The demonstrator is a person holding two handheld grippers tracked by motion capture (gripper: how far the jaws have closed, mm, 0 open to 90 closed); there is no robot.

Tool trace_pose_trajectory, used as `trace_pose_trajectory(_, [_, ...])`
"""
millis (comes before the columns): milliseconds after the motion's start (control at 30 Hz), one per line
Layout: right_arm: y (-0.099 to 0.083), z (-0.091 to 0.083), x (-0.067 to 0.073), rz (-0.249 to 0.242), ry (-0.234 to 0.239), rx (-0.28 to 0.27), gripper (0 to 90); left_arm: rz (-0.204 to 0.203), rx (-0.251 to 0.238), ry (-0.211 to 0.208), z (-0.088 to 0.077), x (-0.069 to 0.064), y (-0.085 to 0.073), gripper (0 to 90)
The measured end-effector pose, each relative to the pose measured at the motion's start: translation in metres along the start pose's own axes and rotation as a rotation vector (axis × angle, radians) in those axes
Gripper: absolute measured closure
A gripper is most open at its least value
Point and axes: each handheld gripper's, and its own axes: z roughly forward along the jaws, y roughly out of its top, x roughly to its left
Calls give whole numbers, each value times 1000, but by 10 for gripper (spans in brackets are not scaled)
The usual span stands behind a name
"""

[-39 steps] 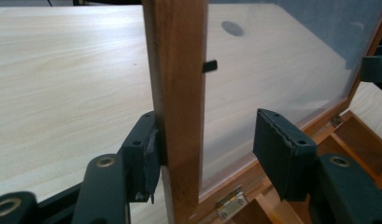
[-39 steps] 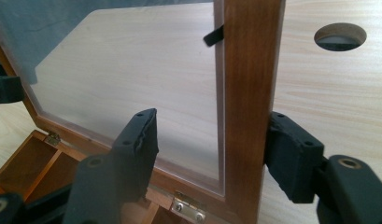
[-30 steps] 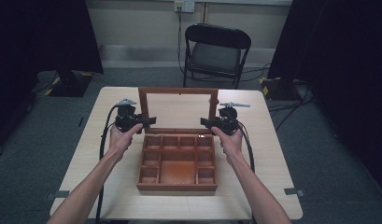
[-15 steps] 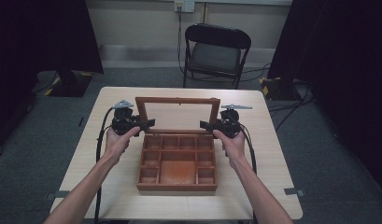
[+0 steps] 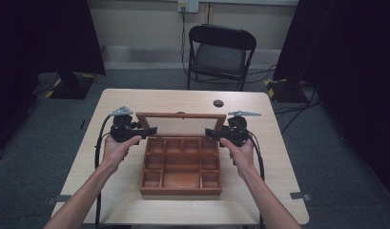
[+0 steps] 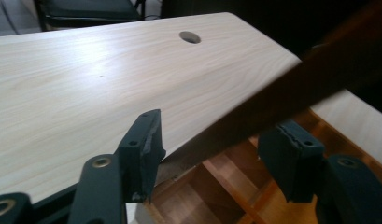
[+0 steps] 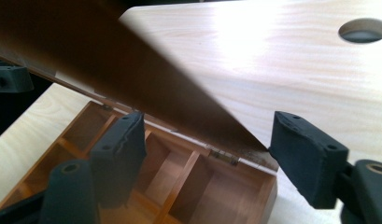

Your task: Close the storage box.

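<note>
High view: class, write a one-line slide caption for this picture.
Two hand-held grippers, left and right, flank the raised lid of an open wooden compartment box on a pale table.

Black screw-studded tools (image 5: 149, 130), trailing black cables (image 5: 98, 148)

The bench (image 5: 135, 102) is showing pale, smooth wood-grain laminate with a soft sheen. The compartment box (image 5: 180, 167) is looking like reddish-brown varnished wood, and the jaws are appearing matt black.

The box (image 5: 181, 167) sits on the table (image 5: 111, 100) between the left claw (image 5: 152, 130) and right claw (image 5: 210, 133). Its lid (image 5: 181, 116) stands behind both claws, with the chair (image 5: 219, 53) farther back.
</note>
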Motion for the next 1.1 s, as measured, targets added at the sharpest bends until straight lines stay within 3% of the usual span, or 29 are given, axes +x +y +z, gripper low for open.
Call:
trace_pose_trajectory(167, [-5, -6, 2, 0, 7, 2, 254, 3, 6, -8, -3, -2, -5, 367])
trace_pose_trajectory(533, [-16, -9, 5, -20, 4, 27, 235, -22, 20, 27, -11, -7, -16, 204])
trace_pose_trajectory(867, [-24, -8, 8, -27, 4, 57, 233, -14, 41, 23, -15, -12, -23, 188])
trace_pose_trajectory(1100, [-31, -19, 8, -31, 10, 51, 232, -3, 42, 26, -19, -16, -27, 183])
